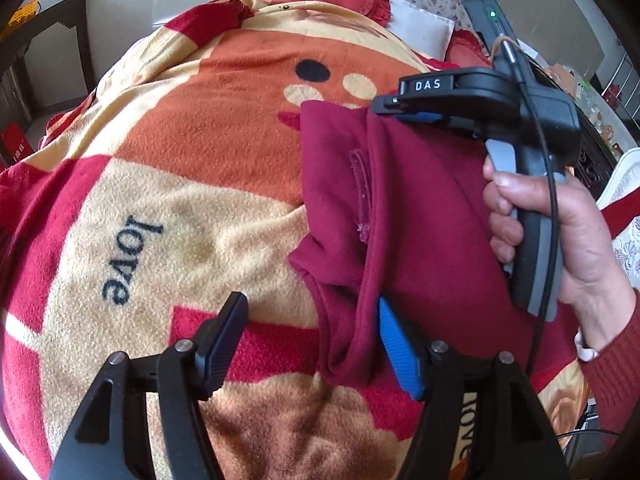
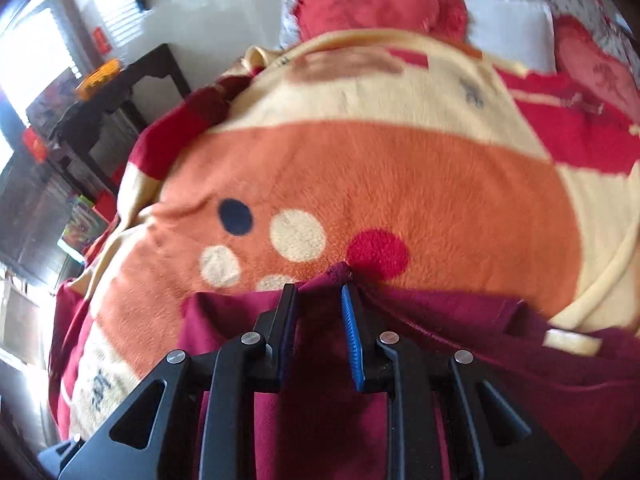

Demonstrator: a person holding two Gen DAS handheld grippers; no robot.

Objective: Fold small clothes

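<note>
At lower centre, the left gripper point(image 1: 310, 346) is standing with jaws apart beside one soft, light dark-red fleece garment point(image 1: 404, 216), best taken by its hem. Mid-right, that garment's upper edge is being clamped by the right gripper point(image 1: 390, 106), above one orange-and-cream fleece blanket point(image 1: 180, 184) on the bed.

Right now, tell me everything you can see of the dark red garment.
The dark red garment looks like soft fleece, partly folded, with a stitched seam or placket showing. It lies on the patterned blanket. The right hand-held gripper is shut on its far edge; the left hand-held gripper is open, one finger against its near fold.
</note>
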